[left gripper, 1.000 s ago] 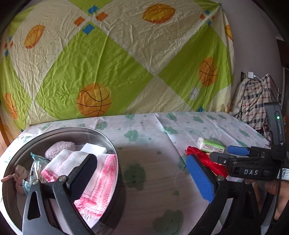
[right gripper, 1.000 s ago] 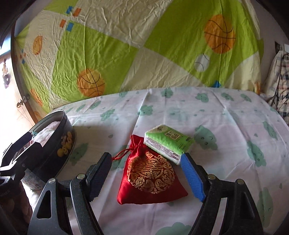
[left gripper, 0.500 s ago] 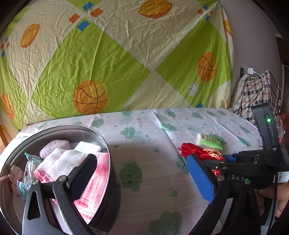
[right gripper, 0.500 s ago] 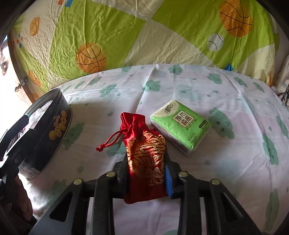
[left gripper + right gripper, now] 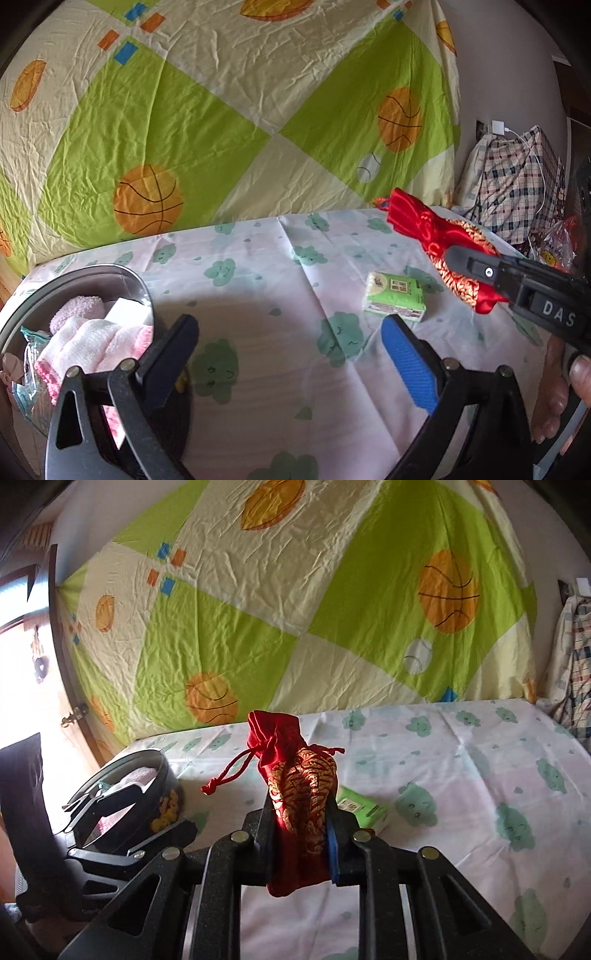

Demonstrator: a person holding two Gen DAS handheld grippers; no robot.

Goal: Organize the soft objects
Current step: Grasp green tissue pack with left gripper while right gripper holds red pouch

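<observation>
My right gripper (image 5: 301, 812) is shut on a red and gold drawstring pouch (image 5: 299, 775) and holds it in the air above the table; the pouch also shows in the left wrist view (image 5: 443, 251), right of centre. A green tissue pack (image 5: 395, 295) lies on the cloth below it, and shows partly behind the pouch in the right wrist view (image 5: 364, 806). A round metal tin (image 5: 144, 295) at the left holds a pink and white towel (image 5: 96, 343) and other soft items. My left gripper (image 5: 291, 350) is open and empty beside the tin.
The table has a white cloth with green cloud prints (image 5: 258, 266). A green and cream basketball sheet (image 5: 221, 110) hangs behind it. A plaid bag (image 5: 517, 192) stands at the far right. A door edge (image 5: 62, 646) is at the left.
My right gripper closed on the red pouch and lifted it off the cloth. The left gripper moved a little right, away from over the tin.
</observation>
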